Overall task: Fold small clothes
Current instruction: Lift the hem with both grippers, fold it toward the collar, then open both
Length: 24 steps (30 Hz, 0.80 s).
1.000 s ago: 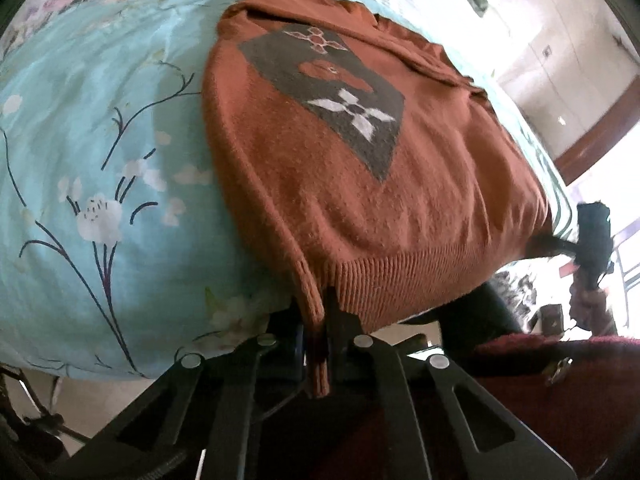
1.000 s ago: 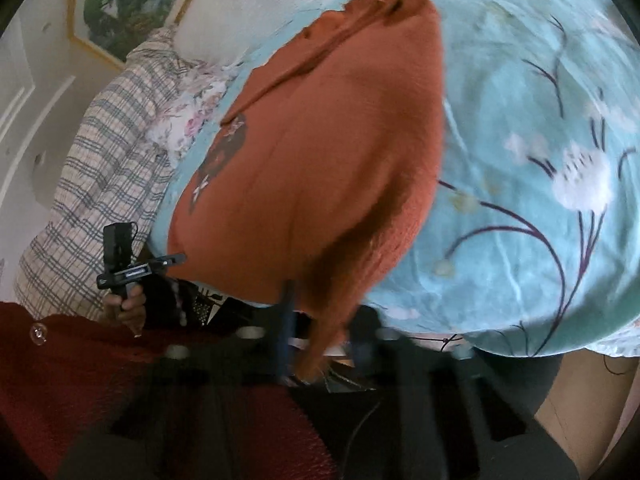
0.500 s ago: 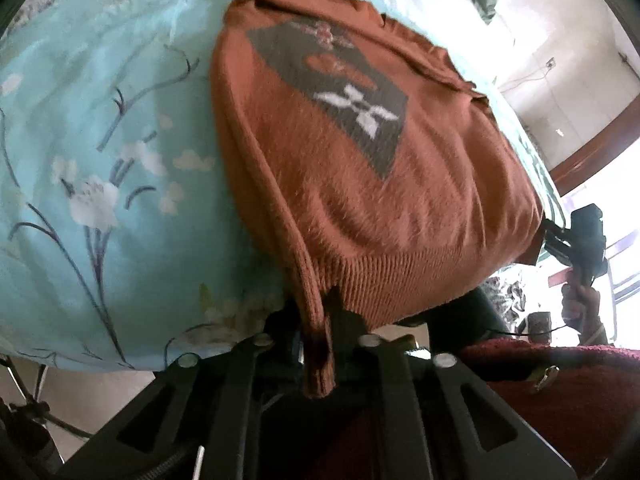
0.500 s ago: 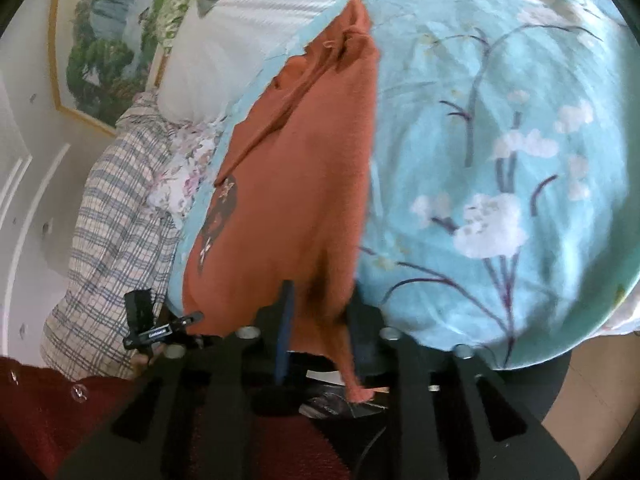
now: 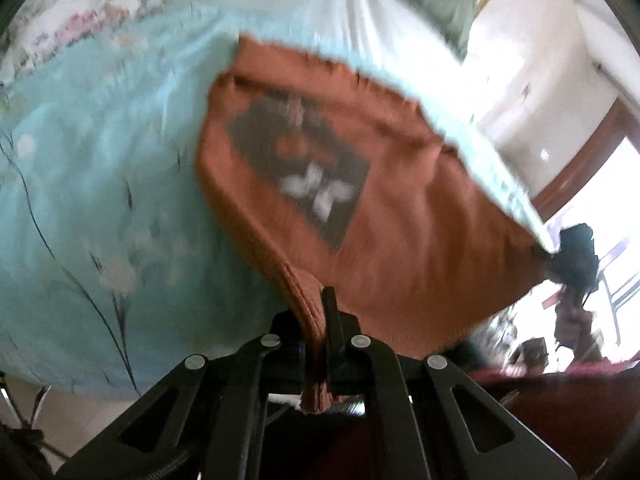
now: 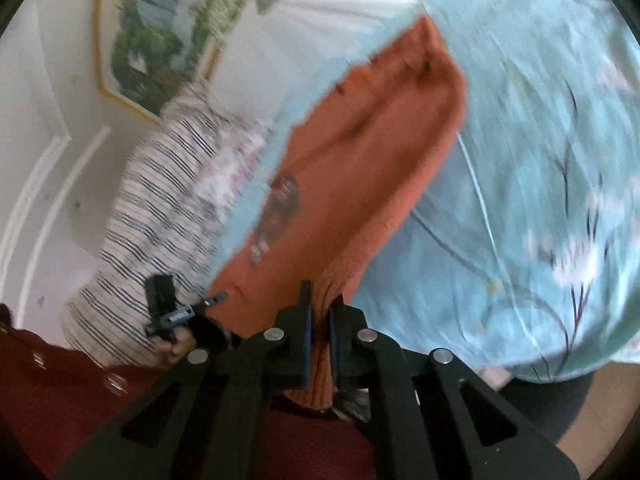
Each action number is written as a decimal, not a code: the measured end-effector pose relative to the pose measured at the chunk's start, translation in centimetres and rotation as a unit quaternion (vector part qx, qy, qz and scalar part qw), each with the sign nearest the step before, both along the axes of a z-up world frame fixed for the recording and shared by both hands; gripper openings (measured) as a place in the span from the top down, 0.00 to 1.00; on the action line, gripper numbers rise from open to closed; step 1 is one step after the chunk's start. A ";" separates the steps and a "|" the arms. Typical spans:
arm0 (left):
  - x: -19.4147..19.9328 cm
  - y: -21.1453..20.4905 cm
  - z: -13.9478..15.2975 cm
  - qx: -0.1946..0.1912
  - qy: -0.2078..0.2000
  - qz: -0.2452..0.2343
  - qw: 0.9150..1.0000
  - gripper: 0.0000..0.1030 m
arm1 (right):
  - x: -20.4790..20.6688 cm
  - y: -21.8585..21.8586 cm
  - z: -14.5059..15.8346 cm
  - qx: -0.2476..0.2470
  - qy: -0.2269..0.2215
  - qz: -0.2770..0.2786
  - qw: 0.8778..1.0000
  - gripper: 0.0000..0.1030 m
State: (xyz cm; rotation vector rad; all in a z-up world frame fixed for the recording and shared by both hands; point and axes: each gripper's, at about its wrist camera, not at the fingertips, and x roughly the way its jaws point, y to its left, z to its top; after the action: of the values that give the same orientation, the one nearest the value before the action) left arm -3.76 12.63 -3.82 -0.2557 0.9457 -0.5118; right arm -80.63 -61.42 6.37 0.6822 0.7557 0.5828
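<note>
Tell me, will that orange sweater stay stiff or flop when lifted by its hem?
Probably floppy: the sweater sags between the two hem corners, each pinched in a hand-held gripper. Likely not slippery: the ribbed knit bunches between shut jaws. Its far part drapes on the bedspread.

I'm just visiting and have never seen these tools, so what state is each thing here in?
Orange sweater: spread on the bed, hem corners pinched and raised.
Left gripper: fingers shut on the sweater hem.
Right gripper: fingers shut on the sweater hem.
Blue floral bedcover: spread flat under the sweater.
</note>
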 end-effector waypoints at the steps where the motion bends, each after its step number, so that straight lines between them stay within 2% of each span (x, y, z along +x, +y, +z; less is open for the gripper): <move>1: 0.2 0.3 1.1 -0.012 -0.014 0.007 1.000 0.96 | 0.1 -0.3 0.6 0.007 -0.010 -0.004 1.000 0.92; 4: 1.0 0.8 3.8 -0.038 -0.046 0.027 0.998 0.96 | 0.5 -1.3 2.6 0.021 -0.036 -0.033 0.999 0.92; 8: 3.4 0.7 6.3 -0.050 -0.086 0.055 0.994 0.96 | 2.3 -2.6 4.3 0.023 -0.055 -0.078 0.995 0.92; 13: 7.9 -1.1 8.1 -0.026 -0.122 0.076 0.989 0.96 | 7.2 -3.8 6.6 -0.036 -0.058 -0.113 0.991 0.92; 15: 11.0 -2.2 8.7 -0.014 -0.131 0.086 0.987 0.96 | 10.0 -4.5 7.5 -0.064 -0.056 -0.121 0.989 0.92; 20: 17.6 -4.0 9.1 0.013 -0.136 0.112 0.984 0.96 | 15.8 -6.4 8.7 -0.098 -0.043 -0.145 0.984 0.92; 24: 22.5 -4.6 8.8 0.026 -0.130 0.137 0.982 0.96 | 20.4 -6.7 8.6 -0.118 -0.024 -0.160 0.980 0.92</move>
State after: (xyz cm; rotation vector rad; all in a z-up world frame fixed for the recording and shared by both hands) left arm 18.69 8.04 4.97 -0.2596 0.6549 -0.2578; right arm -60.24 -68.12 14.95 0.5518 0.6403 0.2100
